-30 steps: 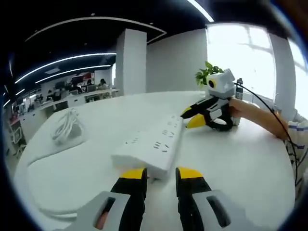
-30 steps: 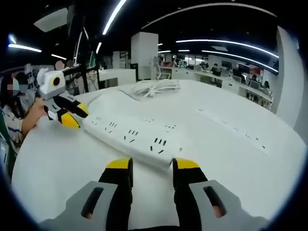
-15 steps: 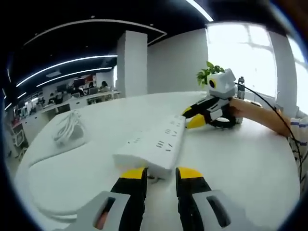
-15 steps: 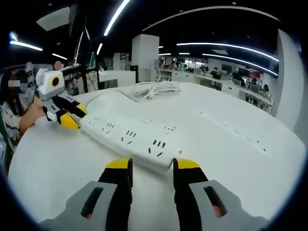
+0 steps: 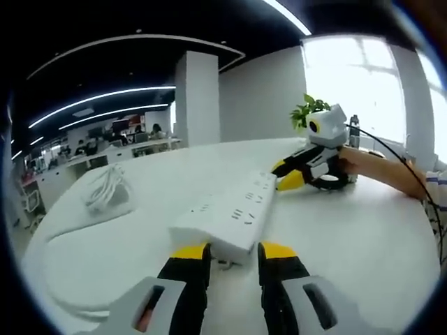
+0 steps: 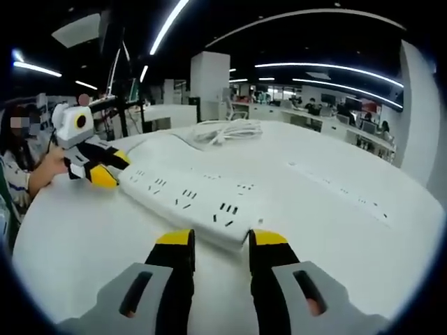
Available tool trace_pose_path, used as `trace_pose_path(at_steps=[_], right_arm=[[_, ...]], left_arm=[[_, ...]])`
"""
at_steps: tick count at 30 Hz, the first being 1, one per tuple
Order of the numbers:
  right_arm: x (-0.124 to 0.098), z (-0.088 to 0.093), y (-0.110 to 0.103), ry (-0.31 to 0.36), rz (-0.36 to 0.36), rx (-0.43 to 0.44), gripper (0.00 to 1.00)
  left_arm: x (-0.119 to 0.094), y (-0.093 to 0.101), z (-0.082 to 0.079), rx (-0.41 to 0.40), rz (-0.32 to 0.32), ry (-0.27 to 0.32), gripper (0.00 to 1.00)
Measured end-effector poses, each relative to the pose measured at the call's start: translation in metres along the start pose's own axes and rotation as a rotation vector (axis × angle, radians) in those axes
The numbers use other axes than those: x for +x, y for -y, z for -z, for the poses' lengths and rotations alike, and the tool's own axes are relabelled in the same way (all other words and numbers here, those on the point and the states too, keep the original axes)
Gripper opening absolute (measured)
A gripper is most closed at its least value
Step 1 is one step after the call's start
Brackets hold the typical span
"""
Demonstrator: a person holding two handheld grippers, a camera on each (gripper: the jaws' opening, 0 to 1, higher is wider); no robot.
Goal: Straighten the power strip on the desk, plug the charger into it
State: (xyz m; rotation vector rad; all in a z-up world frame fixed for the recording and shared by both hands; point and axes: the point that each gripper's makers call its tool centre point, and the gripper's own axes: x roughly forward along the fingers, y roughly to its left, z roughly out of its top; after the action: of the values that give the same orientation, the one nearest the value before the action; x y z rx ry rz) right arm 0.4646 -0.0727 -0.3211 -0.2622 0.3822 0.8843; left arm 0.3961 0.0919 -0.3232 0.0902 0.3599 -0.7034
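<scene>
A long white power strip point(image 5: 227, 215) lies on the white desk point(image 5: 349, 237), running away from my left gripper point(image 5: 234, 252). Its near end sits just at that gripper's yellow tips, whose jaws stand apart and are not closed on it. At the strip's far end is my right gripper point(image 5: 285, 174), held by a hand point(image 5: 370, 164). In the right gripper view the strip point(image 6: 188, 199) runs from my right gripper point(image 6: 222, 239), open with the strip's corner at its tips, to the left gripper point(image 6: 112, 166). A coiled white cable point(image 5: 105, 190) point(image 6: 227, 128) lies beyond.
A second, flat power strip point(image 6: 342, 190) lies on the desk point(image 6: 84, 237) to the right in the right gripper view. A potted plant point(image 5: 311, 110) stands behind the right gripper. A white cord point(image 5: 56, 283) loops along the desk's left edge. A person point(image 6: 28, 164) sits at the left.
Both views have shifted slightly with the hands. The strip stays at both grippers' tips, and both pairs of jaws stay apart.
</scene>
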Motion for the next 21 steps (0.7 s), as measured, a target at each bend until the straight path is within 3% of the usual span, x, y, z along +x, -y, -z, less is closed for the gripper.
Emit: trace_pose_path(at_steps=[21], right_arm=[[-0.0002, 0.0006, 0.0, -0.008, 0.031, -0.005, 0.29]], left_arm=[[0.0007, -0.0011, -0.0007, -0.043, 0.003, 0.021, 0.26]])
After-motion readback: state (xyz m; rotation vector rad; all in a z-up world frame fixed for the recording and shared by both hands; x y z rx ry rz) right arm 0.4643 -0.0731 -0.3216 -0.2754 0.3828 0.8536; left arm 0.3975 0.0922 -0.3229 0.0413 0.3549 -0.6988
